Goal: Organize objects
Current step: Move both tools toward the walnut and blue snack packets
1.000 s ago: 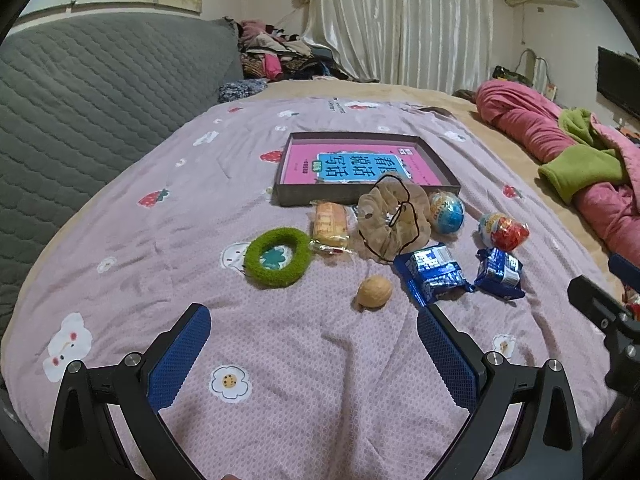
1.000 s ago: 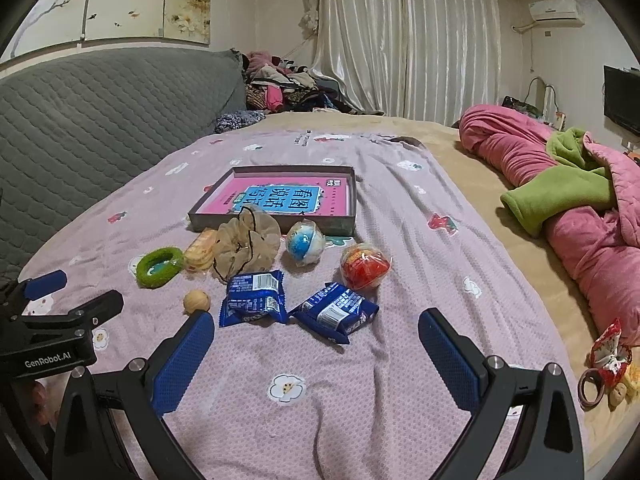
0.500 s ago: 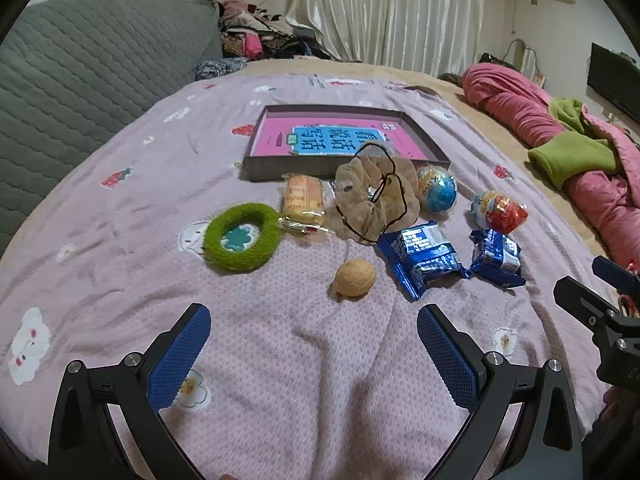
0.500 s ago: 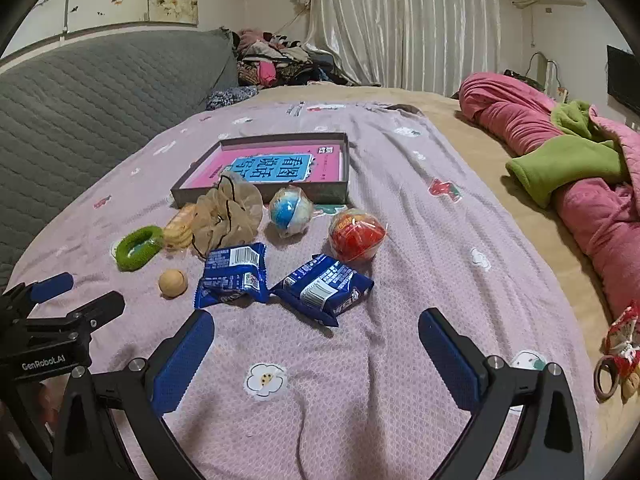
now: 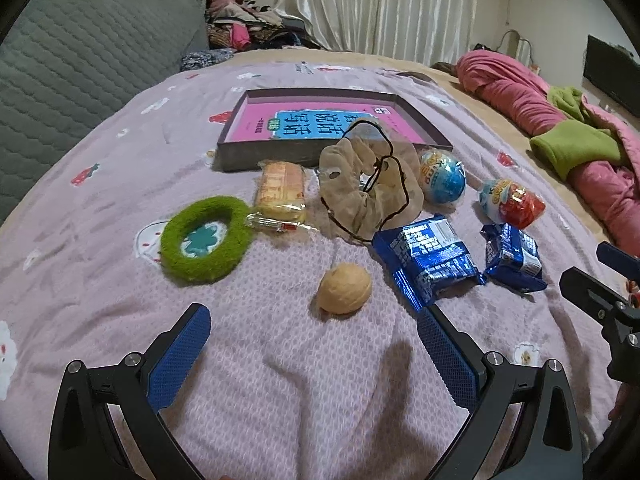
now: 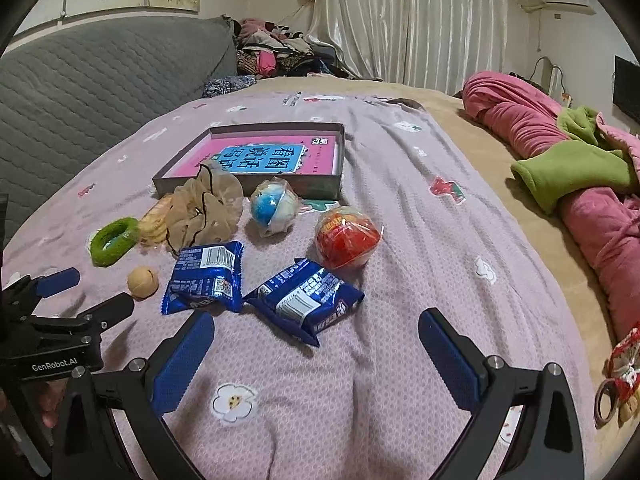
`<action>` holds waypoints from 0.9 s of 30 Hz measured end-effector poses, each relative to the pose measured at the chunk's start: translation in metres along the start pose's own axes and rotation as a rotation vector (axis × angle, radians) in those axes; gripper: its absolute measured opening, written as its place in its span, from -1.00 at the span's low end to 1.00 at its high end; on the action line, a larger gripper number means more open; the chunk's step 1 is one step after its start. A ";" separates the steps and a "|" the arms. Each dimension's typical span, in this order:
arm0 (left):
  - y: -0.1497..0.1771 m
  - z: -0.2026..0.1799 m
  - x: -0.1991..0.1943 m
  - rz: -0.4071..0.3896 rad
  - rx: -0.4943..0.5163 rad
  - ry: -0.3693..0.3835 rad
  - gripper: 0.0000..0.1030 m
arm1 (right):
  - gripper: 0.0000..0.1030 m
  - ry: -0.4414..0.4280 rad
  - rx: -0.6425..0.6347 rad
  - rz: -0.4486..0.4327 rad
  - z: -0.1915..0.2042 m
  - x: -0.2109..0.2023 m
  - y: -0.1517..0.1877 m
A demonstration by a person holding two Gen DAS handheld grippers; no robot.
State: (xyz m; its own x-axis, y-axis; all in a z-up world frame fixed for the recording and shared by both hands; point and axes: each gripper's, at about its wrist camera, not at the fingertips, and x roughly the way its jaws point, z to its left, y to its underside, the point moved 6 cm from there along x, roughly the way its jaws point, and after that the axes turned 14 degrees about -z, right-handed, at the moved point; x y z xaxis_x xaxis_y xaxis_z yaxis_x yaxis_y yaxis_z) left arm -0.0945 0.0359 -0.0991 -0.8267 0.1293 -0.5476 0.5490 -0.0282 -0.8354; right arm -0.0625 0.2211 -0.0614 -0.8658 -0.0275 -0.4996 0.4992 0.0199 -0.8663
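On the purple bedspread lie a walnut (image 5: 345, 288), a green fuzzy ring (image 5: 206, 238), a biscuit pack (image 5: 281, 192), a beige scrunchie (image 5: 370, 188), two blue snack packs (image 6: 205, 278) (image 6: 306, 300), a blue toy ball (image 6: 274, 208) and a red toy ball (image 6: 346, 238). Behind them stands a shallow dark box (image 5: 240, 156) holding a pink book. My left gripper (image 5: 316, 354) is open and empty, just short of the walnut. My right gripper (image 6: 316, 356) is open and empty, just short of the nearer blue pack.
A grey quilted headboard (image 6: 80, 80) runs along the left. A pink blanket roll with green cloth (image 6: 568, 168) lies at the right. A small red trinket with hair ties (image 6: 620, 380) lies near the right edge. Clothes pile at the back by the curtains.
Both grippers have moved forward and lower toward the objects, which now look larger. Both stay open and empty.
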 end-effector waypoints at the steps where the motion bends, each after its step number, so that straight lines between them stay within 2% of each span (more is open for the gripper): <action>1: 0.001 0.000 0.003 0.003 -0.001 0.001 1.00 | 1.00 0.001 -0.001 0.005 0.000 0.004 0.001; 11: 0.004 -0.002 0.021 0.015 -0.024 0.044 0.98 | 1.00 0.007 0.042 0.043 -0.005 0.027 0.010; 13: 0.004 -0.003 0.022 0.015 -0.022 0.052 0.86 | 1.00 0.012 0.041 0.049 -0.005 0.032 0.012; 21: 0.004 -0.008 0.032 0.027 -0.009 0.071 0.84 | 0.99 0.032 0.014 0.076 -0.002 0.047 0.016; 23: 0.005 -0.008 0.034 0.032 -0.009 0.080 0.66 | 0.99 0.033 0.012 0.090 -0.004 0.052 0.018; 25: 0.006 -0.010 0.039 0.050 -0.014 0.100 0.27 | 0.99 0.034 0.018 0.094 -0.006 0.056 0.020; 27: 0.007 -0.010 0.043 0.063 -0.021 0.112 0.26 | 0.99 0.028 0.028 0.102 -0.008 0.059 0.021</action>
State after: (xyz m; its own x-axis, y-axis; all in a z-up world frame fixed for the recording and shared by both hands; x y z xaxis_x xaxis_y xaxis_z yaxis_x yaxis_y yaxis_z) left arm -0.1251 0.0515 -0.1284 -0.7722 0.2378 -0.5892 0.6026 -0.0195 -0.7978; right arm -0.1036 0.2277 -0.1090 -0.8107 0.0014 -0.5855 0.5855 -0.0065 -0.8107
